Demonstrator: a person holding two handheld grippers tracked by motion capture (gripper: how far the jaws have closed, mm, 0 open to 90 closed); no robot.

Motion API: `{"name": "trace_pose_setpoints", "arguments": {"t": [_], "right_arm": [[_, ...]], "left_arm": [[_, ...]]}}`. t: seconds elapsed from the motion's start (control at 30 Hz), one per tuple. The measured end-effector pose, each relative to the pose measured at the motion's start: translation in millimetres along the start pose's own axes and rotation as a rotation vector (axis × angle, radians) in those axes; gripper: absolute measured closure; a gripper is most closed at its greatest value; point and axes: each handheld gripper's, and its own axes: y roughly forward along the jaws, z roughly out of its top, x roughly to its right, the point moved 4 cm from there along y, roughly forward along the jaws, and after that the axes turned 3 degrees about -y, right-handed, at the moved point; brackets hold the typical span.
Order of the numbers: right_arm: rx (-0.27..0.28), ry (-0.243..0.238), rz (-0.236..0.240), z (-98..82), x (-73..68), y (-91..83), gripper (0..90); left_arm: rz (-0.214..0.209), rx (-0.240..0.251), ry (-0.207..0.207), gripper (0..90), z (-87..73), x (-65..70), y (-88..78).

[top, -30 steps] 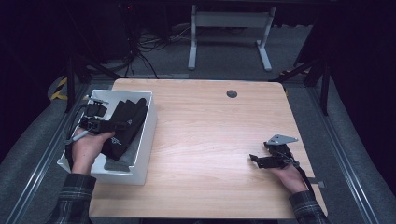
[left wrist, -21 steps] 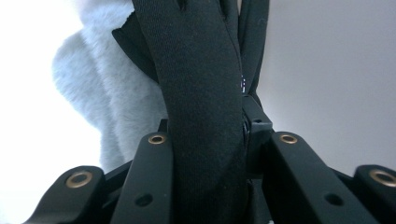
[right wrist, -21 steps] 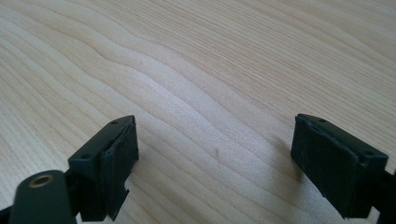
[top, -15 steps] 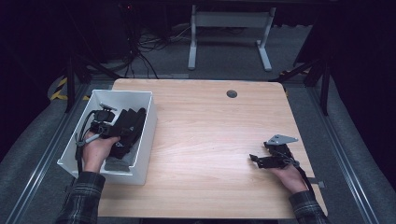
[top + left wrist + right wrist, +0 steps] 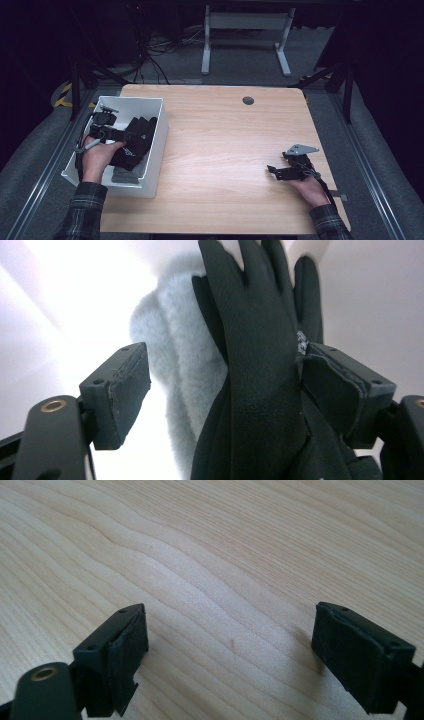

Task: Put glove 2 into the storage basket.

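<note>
A black glove (image 5: 137, 137) lies in the white bin (image 5: 156, 145) at the table's left, on top of a grey fleecy piece (image 5: 124, 176). My left gripper (image 5: 117, 134) is down inside the bin. In the left gripper view the glove (image 5: 260, 365) runs up between its jaws over the grey fleece (image 5: 175, 355). The left gripper (image 5: 232, 385) has just been opening: the glove lies against one pad and a clear gap separates it from the other. My right gripper (image 5: 274, 171) rests on the table at the right, open (image 5: 230, 645) with only bare wood between its jaws.
The wooden table (image 5: 225, 135) has a round cable hole (image 5: 248, 100) near its far edge. Beyond the table stand a desk frame's legs (image 5: 205, 50) and cables on the dark floor. Metal rails run along both sides.
The left hand has sunk into the bin with the glove, which draped over the bin's rim before. Its jaws have spread apart and no longer pinch the glove. The right hand kept still.
</note>
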Motion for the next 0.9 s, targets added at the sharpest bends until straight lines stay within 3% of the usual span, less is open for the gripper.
{"name": "trace_pose_setpoints", "arguments": {"t": [0.4,0.77,0.9], "right_arm": [[0.000,0.000,0.000,0.0,0.0,0.0,15.7],[0.000,-0.001,0.000,-0.1,0.0,0.0,15.7],[-0.001,-0.001,0.000,-0.1,0.0,0.0,15.6]], "left_arm": [[-0.023,0.062,0.032,19.1,13.9,13.6,-17.4],[-0.108,0.126,0.132,19.0,28.8,50.2,-37.6],[-0.164,0.144,0.171,19.0,31.9,72.9,-42.0]]}}
